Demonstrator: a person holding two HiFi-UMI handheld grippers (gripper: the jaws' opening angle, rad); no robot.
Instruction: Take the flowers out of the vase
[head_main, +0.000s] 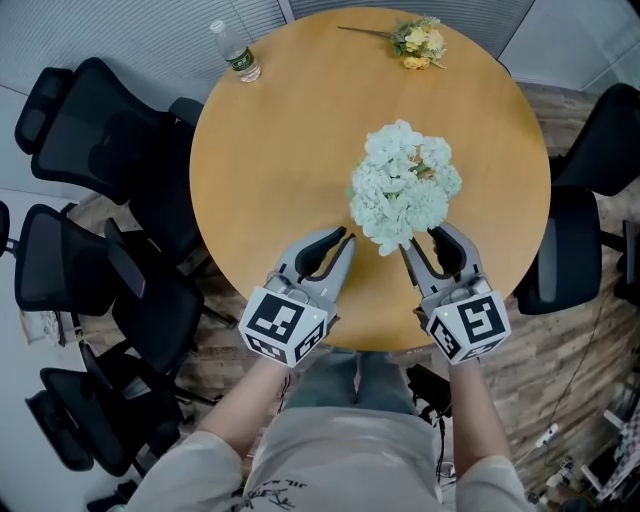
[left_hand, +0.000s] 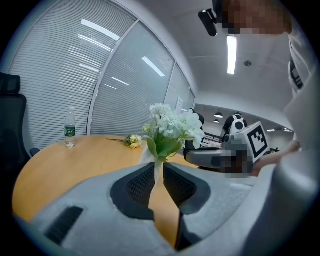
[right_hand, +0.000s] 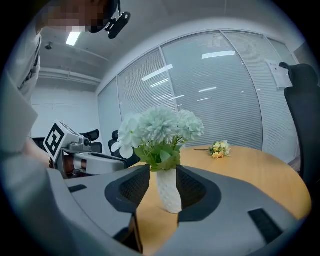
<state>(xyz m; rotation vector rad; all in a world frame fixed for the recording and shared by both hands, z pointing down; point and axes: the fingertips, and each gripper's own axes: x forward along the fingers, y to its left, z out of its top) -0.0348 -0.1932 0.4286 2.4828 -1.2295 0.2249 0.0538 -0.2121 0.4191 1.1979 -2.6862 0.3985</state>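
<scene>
Still approaching: the right gripper (head_main: 420, 240) holds empty jaws apart just short of the vase (right_hand: 169, 192), the left gripper's (head_main: 338, 238) jaws are barely parted, and next one should clamp the vase while the other pulls the flowers (head_main: 405, 185).

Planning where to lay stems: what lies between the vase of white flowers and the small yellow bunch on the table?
Nothing: that stretch of tabletop is bare, as the head view shows.

Grey left gripper (head_main: 345, 236) and right gripper (head_main: 422, 238), black ribbed fingers (left_hand: 137, 187), black-and-white marker cubes (head_main: 285, 325), pale leaf-printed shirt (head_main: 340, 455)
</scene>
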